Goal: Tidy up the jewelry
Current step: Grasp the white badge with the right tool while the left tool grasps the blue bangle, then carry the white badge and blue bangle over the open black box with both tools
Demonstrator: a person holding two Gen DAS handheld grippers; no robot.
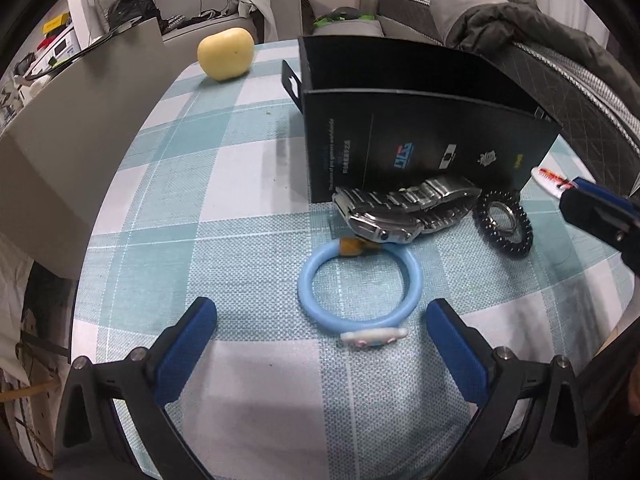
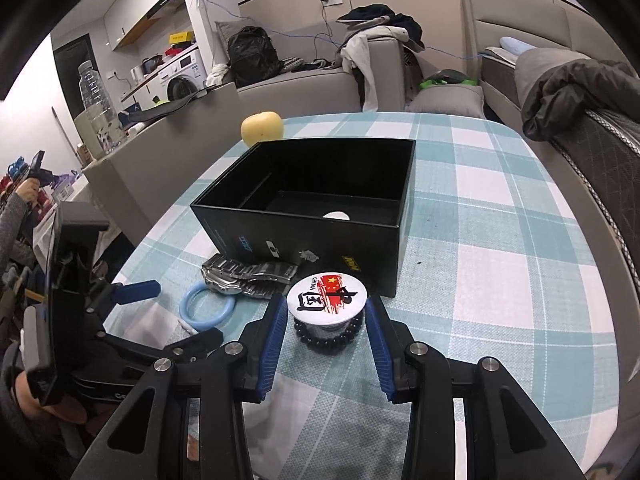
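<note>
A light blue ring bracelet (image 1: 358, 288) with a white charm lies on the checked tablecloth, just ahead of my open left gripper (image 1: 320, 307) and partly between its blue pads. Behind it lie a silver metal watch (image 1: 400, 212) and a black bead bracelet (image 1: 502, 224), both in front of an open black box (image 1: 420, 128). My right gripper (image 2: 326, 300) is shut on a round white badge (image 2: 326, 295) with red and black print, held just above the bead bracelet (image 2: 328, 332). A small white round thing (image 2: 336, 215) lies inside the box (image 2: 304, 224).
A yellow fruit (image 1: 226, 54) sits at the table's far edge behind the box. A grey panel (image 1: 80, 140) stands close along the left side of the table. On the right a bed with a dark jacket (image 2: 568, 92) borders the table.
</note>
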